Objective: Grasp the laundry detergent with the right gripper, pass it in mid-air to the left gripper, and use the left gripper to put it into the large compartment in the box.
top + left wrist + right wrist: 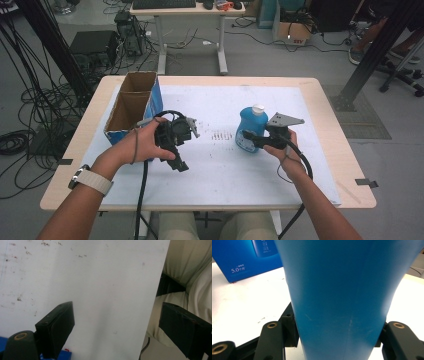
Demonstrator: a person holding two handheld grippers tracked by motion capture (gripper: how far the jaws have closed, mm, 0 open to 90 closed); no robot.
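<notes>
Right claw (248, 138) first: its jaws are clamped on the lower body of the blue bottle (251, 129), one jaw on each flank, and in the right gripper view the bottle (342, 297) rises between them as a wide blue wall. The bottle stands upright with its white cap (258, 108) on top, right of centre on the white mat (225, 170). The right hand (281, 147) grips from the near side, with the grey plate (284, 120) riding above it.

Over to the left claw (179, 159): jaws wide apart, nothing between them, angled down toward the near edge of the mat. Between its jaws there is bare, speckled mat (100, 290) and the person's pale trousers (190, 270) beyond the edge. The left hand (142, 145) wears a watch (92, 180) at the wrist.

Just beside that hand stands an open cardboard box (132, 102) with blue sides, two compartments, at the mat's left edge, well apart from the bottle. A patch of dark specks (220, 135) lies between the two claws. The wooden table (340, 150) frames the mat, and cables (30, 115) sprawl across the floor to the left.
</notes>
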